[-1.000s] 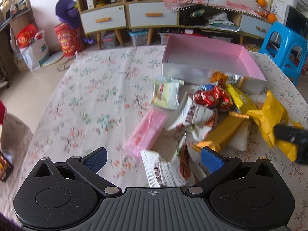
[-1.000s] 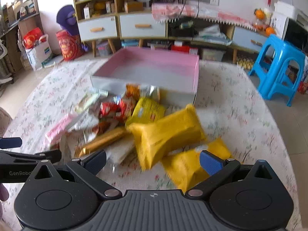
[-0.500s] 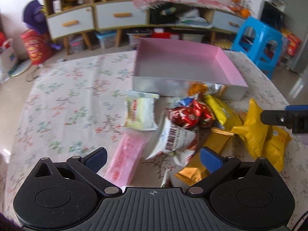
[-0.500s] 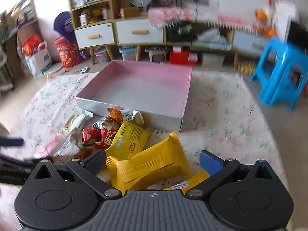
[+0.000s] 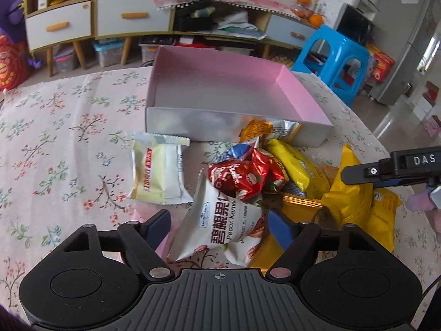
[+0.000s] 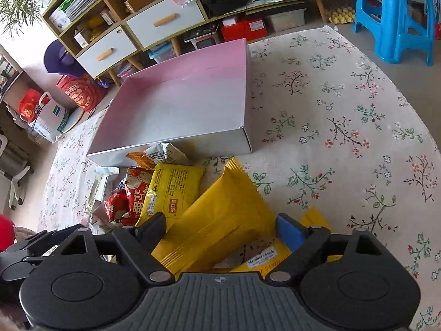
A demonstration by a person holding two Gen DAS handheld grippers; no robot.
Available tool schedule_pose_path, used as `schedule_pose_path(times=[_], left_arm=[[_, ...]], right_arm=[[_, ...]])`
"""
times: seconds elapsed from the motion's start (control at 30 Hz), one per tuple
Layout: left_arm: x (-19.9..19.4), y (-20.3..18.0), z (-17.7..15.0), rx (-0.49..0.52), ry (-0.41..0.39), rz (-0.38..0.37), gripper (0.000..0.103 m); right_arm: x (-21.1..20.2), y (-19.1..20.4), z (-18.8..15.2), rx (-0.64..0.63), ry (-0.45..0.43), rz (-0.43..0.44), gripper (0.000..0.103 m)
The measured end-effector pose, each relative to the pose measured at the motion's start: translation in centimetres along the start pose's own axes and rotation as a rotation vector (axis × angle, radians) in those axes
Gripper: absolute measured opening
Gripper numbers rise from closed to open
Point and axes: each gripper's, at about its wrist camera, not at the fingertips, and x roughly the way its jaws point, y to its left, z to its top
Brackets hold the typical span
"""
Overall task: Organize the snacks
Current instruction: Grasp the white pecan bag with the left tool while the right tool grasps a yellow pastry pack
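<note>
White foil pecan pouch point(image 5: 220, 220) lies on the desk point(image 5: 60, 143) between our left gripper point(image 5: 219, 223) fingers, long axis pointing away; jaws have just been closing, not yet clamped. Right view: our right gripper point(image 6: 220, 229), likewise closing and unclamped, straddles the yellow packet point(image 6: 217, 220), pink box point(image 6: 176, 104) beyond.

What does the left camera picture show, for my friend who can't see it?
The left tool, jaws closing, straddles a white foil pecan snack bag in a heap of shiny snack packets on a flowery tablecloth. Behind sits an empty pink-lined cardboard box, and the right tool pokes in from the right.
</note>
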Motion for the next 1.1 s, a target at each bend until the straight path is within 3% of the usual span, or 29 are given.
schedule_pose_path(times=[0.33, 0.5, 0.87, 1.03, 1.1], left_arm=[[1.2, -0.2, -0.5, 0.027, 0.031, 0.007, 0.061], [1.1, -0.3, -0.6, 0.039, 0.029, 0.021, 0.060], [0.7, -0.4, -0.6, 0.040, 0.019, 0.057, 0.058], [0.6, -0.7, -0.6, 0.056, 0.015, 0.080, 0.058], [0.5, -0.8, -0.5, 0.060, 0.015, 0.084, 0.057]], right_arm=[[1.8, -0.3, 0.1, 0.027, 0.059, 0.040, 0.052], [1.5, -0.5, 0.1, 0.030, 0.049, 0.036, 0.044], [1.0, -0.4, 0.1, 0.020, 0.015, 0.035, 0.017], [0.7, -0.1, 0.1, 0.007, 0.009, 0.040, 0.016], [0.7, -0.2, 0.1, 0.007, 0.012, 0.044, 0.023]])
